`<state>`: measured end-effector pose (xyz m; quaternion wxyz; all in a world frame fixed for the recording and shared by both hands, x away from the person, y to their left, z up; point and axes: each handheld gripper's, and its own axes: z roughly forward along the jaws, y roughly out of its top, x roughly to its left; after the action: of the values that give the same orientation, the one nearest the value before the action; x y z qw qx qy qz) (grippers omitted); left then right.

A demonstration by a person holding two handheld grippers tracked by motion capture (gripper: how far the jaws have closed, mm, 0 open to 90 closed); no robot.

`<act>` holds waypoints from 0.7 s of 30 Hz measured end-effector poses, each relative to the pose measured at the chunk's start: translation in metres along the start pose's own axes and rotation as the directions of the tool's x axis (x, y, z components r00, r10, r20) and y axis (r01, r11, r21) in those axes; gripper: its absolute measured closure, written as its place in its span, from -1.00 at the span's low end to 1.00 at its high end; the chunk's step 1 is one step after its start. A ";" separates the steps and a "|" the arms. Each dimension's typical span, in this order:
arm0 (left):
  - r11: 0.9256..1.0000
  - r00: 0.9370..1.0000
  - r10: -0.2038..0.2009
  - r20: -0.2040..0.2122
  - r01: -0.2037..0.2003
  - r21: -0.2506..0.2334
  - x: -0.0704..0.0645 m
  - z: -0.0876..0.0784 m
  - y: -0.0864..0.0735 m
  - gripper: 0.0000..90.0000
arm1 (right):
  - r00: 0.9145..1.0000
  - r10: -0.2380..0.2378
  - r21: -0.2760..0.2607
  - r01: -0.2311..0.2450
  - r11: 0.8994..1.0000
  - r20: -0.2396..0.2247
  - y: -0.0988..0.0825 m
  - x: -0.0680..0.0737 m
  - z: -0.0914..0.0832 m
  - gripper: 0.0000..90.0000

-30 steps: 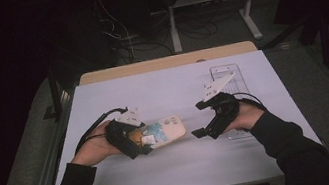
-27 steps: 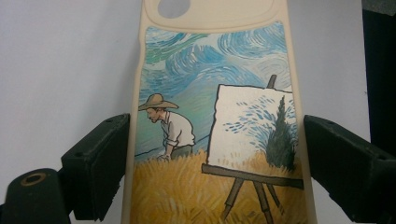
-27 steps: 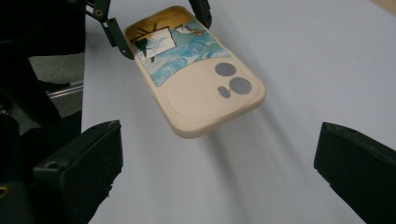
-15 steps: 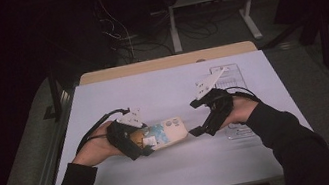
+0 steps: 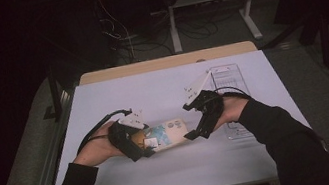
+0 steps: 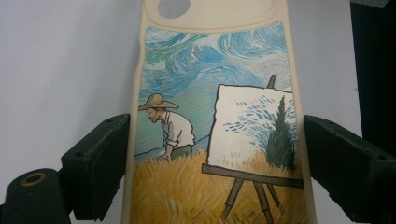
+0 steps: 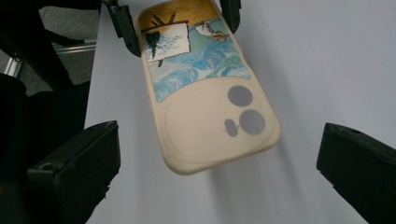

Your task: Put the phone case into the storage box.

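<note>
In the lower middle of the high view, your left gripper (image 5: pixel 147 145) is clamping a phone case (image 5: pixel 165 135) by its long edges, holding it over the white table (image 5: pixel 152 89). Just right of it, your right gripper (image 5: pixel 193 135) is facing the case's camera end with its jaws standing wide apart, nothing between them. Farther back, toward the right, a clear tray (image 5: pixel 228 82) is lying on the table.

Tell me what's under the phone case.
The phone case, clamped by the left gripper, has white table below its camera end. Whether it rests there or floats above is unclear; its inner side is hidden.
</note>
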<state>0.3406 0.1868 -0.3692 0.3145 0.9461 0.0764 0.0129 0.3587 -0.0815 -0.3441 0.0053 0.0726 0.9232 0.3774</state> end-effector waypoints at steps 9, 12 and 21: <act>1.000 1.000 0.023 0.010 -0.023 -0.004 -0.004 0.001 0.003 -0.76 | 0.999 -0.033 0.034 0.035 0.999 -0.039 0.009 0.001 0.013 -1.00; 0.999 0.999 0.032 0.012 -0.032 -0.003 -0.005 0.002 0.004 -0.76 | 0.998 -0.023 0.065 0.027 0.998 -0.051 0.010 0.003 0.017 -1.00; 0.998 0.998 0.066 0.020 -0.067 0.003 -0.008 0.002 0.008 -0.76 | 0.995 -0.061 0.068 0.067 0.995 -0.077 0.014 0.002 0.028 -1.00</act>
<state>0.3339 0.1782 -0.3659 0.3130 0.9487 0.0417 0.0137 0.3606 -0.0520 -0.3540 -0.0197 0.0290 0.9373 0.3467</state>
